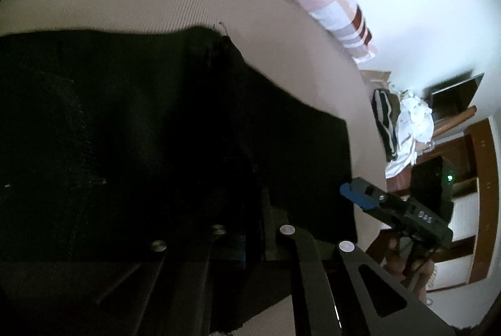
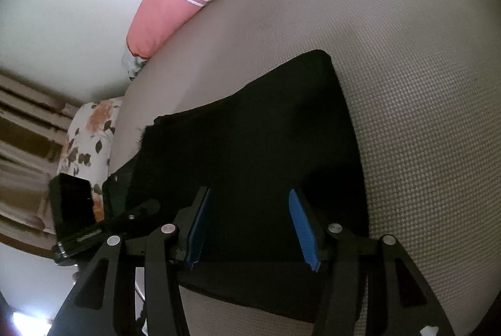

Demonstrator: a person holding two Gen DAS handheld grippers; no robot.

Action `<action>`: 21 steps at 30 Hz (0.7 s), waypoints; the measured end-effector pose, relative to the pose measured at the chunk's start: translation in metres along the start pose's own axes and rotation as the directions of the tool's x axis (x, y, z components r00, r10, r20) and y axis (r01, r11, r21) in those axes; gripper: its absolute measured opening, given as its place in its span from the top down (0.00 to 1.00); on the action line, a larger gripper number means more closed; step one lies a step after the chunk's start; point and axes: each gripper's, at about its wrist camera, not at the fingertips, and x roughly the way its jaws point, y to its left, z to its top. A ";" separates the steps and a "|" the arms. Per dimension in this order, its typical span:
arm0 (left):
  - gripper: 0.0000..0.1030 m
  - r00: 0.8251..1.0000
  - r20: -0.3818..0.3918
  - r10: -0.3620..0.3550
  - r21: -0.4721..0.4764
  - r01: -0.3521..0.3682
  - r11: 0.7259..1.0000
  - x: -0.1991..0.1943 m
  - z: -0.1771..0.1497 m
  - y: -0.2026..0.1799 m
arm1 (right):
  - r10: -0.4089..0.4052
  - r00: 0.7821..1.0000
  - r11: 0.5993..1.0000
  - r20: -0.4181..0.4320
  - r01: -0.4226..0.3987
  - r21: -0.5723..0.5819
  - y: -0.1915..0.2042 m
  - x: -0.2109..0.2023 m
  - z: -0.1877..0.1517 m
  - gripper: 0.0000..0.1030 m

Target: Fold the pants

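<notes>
The right gripper (image 2: 252, 226), blue fingers (image 2: 302, 229) spread apart, hovers over black pants (image 2: 250, 142) on a beige mattress (image 2: 422, 101).

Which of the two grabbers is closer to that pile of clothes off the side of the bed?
Right. The right gripper sits at the edge of the pants on the side toward the clothes pile; the left one is over the pants, farther off.
</notes>
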 end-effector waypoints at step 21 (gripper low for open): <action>0.86 0.973 0.070 0.220 0.123 -0.227 0.966 -0.014 -0.001 0.013 | -0.070 0.997 0.994 0.024 0.071 -0.082 0.017 0.015 0.022 0.55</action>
